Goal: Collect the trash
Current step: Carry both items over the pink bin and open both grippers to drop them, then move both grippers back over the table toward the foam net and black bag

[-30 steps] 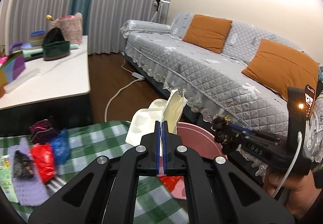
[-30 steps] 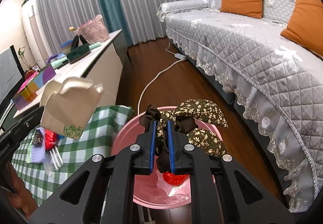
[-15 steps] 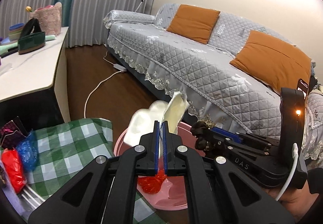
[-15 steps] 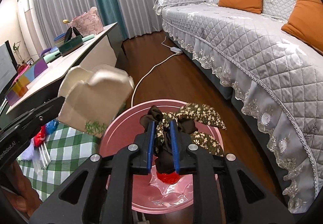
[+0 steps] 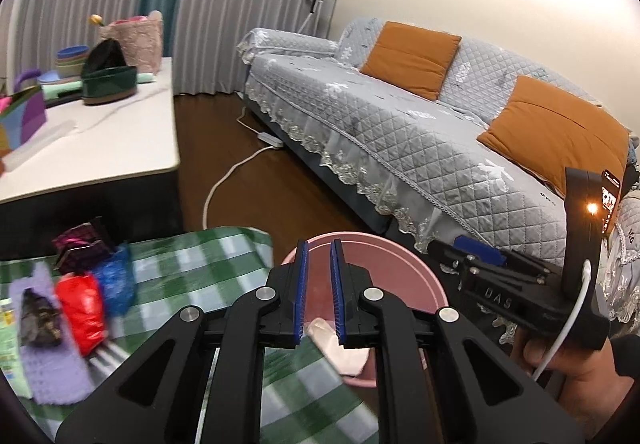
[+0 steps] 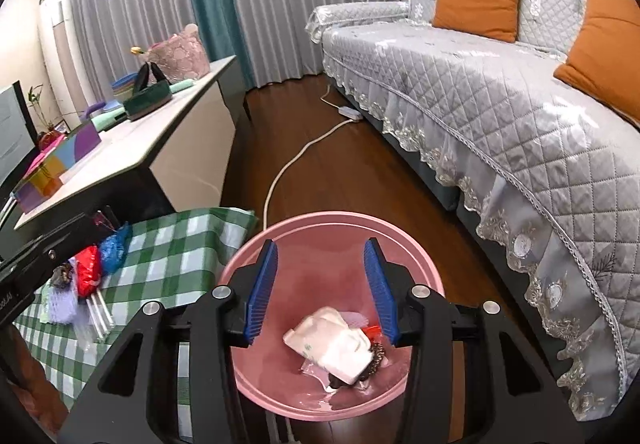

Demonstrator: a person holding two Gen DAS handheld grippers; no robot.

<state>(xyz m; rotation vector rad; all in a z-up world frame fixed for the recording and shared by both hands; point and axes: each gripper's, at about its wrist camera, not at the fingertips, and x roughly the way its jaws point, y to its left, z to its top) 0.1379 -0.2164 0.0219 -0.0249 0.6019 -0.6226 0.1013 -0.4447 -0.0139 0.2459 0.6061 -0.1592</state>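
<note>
A pink bin (image 6: 434, 276) stands on the floor beside the green checked table (image 6: 172, 256). In it lie a white paper box (image 6: 332, 344), a dark floral cloth (image 6: 374, 358) and a red scrap. My right gripper (image 6: 320, 284) is open and empty above the bin. My left gripper (image 5: 318, 284) is slightly open and empty over the bin's rim (image 5: 420, 272); the falling box (image 5: 340, 348) shows blurred below it. More trash lies on the table: a red bag (image 5: 80, 308), a blue bag (image 5: 116, 280), a dark wrapper (image 5: 38, 318).
A grey sofa (image 6: 500, 92) with orange cushions runs along the right. A white side table (image 5: 88, 140) with baskets stands at the left. A white power cable (image 6: 304, 152) crosses the wooden floor. The right gripper's body (image 5: 520, 296) is close on the right.
Both grippers opened. The paper box dropped from my left gripper and the floral cloth from my right gripper; both now lie in the pink bin.
</note>
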